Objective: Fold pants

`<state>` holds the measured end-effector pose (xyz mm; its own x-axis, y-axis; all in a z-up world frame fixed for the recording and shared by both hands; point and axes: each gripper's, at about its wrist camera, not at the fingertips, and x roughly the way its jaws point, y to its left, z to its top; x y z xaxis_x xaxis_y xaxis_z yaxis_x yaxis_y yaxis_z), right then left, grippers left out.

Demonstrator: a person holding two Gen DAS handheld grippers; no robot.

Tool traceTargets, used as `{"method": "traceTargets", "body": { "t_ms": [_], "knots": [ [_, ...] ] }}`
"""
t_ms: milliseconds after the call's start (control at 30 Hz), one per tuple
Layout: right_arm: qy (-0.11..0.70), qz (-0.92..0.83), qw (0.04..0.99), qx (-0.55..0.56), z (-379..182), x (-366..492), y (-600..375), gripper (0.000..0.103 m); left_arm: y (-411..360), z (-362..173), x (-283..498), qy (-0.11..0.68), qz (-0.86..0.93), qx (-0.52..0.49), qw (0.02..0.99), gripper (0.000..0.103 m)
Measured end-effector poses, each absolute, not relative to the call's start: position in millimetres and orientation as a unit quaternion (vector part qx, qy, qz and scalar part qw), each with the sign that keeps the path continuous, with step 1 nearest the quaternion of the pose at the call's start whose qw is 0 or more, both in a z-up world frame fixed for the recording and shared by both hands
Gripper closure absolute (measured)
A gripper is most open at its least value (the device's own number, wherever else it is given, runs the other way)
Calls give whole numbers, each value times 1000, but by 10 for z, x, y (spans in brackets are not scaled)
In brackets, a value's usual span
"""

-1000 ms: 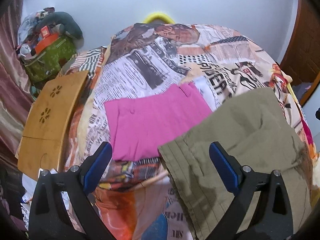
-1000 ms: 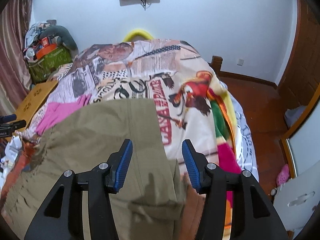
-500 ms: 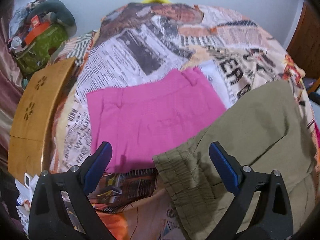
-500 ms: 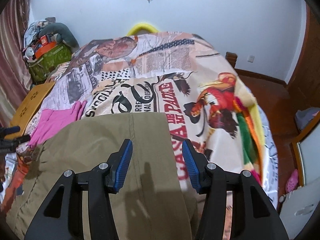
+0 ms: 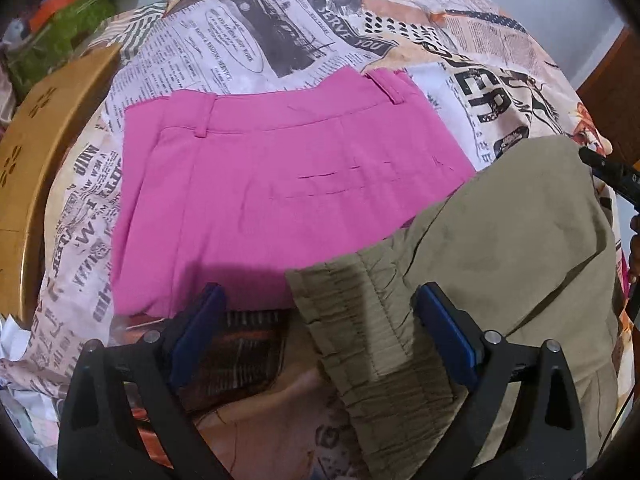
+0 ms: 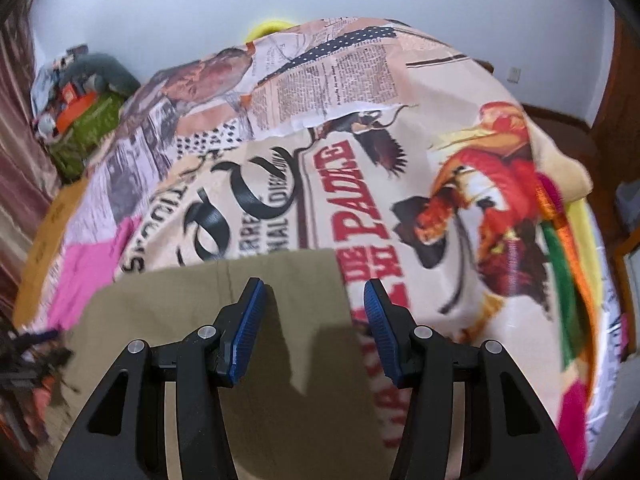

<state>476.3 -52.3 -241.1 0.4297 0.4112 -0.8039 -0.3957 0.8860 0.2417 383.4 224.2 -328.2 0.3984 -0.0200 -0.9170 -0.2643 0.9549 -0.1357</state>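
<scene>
Olive pants [image 5: 500,248] are lying across the near part of the bed, on a bedspread [image 5: 288,32] printed with newspaper clippings and posters. You are holding the left gripper [image 5: 320,320] low over their gathered elastic waistband [image 5: 372,320], which is sitting between the two blue-padded fingers [image 5: 444,332]. Those fingers are standing wide apart and are gripping nothing; the waistband is lying slack between them, and whether the tips are touching the cloth cannot be told from this angle. Just beyond the waistband, folded pink pants [image 5: 280,200] are resting flat on the bedspread, with the olive cloth overlapping their near right corner. A wooden board [image 5: 36,168] is leaning along the left edge of the bed.

In the right wrist view you are holding the right gripper [image 6: 314,320] over the far straight edge of the olive pants [image 6: 200,340]. Its fingers [image 6: 250,328] are parted about halfway and are closing on nothing: the left one is hanging over the olive cloth, the right one is hanging over the red lettering of the bedspread [image 6: 360,112], and the side edge of the pants is running between them. The pink pants [image 6: 88,264] are showing to the left, partly blurred. A pile of bags and clutter [image 6: 84,108] is sitting by the wall at the far left corner of the bed.
</scene>
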Motion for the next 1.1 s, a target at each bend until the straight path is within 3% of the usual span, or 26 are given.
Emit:
{"method": "traceTargets", "body": {
  "t_ms": [67,100,133,167,233,467,867,1100],
  "knots": [
    [473,234,850,-8,-2431,4732,-442,56,2214,-3259,3819,541,61,-137,828,27],
    [468,233,852,-19,-2432,4730,-405,60,2193,-3241,3812,539,53,-141,829,34],
    [463,236,854,-28,-2426,4720,-376,69,2172,-3218,3804,535,45,-145,831,46],
    [460,235,856,-32,-2420,4728,-364,72,2162,-3203,3816,535,46,-143,832,48],
    [456,231,859,-34,-2396,4735,-390,88,2109,-3162,3817,531,57,-126,836,50],
    [410,233,881,-38,-2116,4598,-507,91,2069,-2890,3781,505,76,-93,855,53],
    [298,224,928,-9,-959,4214,-899,92,1767,-1653,3626,395,79,-41,914,53],
    [274,234,933,-8,-636,3776,-1130,92,1620,-1420,3344,386,70,-37,919,54]
  ]
}}
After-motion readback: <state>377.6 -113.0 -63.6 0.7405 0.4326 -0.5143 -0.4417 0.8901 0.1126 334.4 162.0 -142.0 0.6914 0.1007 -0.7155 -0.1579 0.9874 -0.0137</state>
